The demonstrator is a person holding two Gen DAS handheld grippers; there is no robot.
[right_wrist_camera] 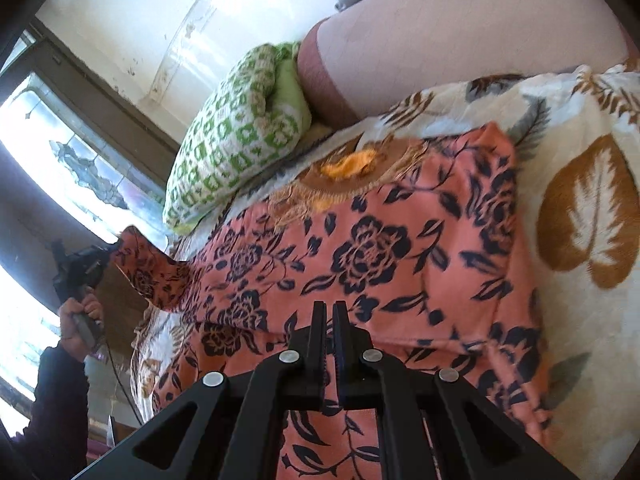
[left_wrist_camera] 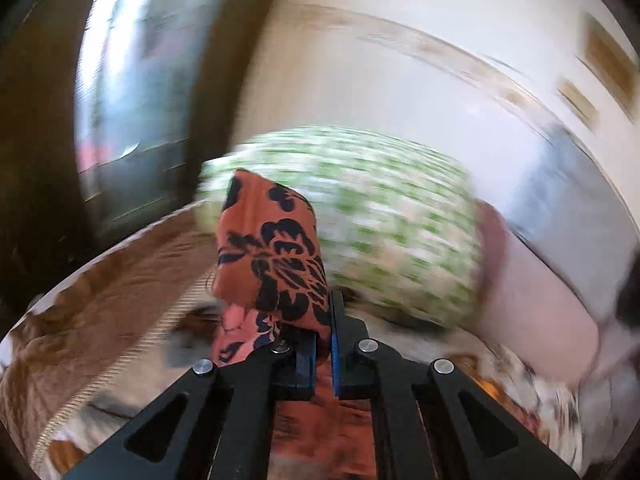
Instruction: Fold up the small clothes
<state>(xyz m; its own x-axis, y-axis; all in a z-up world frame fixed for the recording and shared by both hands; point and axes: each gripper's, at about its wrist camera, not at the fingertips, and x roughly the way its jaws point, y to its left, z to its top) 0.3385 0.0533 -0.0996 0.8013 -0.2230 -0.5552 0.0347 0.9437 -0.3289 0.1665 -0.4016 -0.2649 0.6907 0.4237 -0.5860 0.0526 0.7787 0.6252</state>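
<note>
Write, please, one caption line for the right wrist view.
Left gripper lifts a sleeve of the orange floral garment spread on the bed; the right gripper pinches its near edge.

- A bed spread with a cream fleece blanket printed with large brown and grey leaves carries everything.
- A salmon-orange garment with dark navy flowers lies spread on the blanket.
- A green-and-white patterned pillow rests at the far left.
- A plump pale-pink cushion sits just beside it, far right.
</note>
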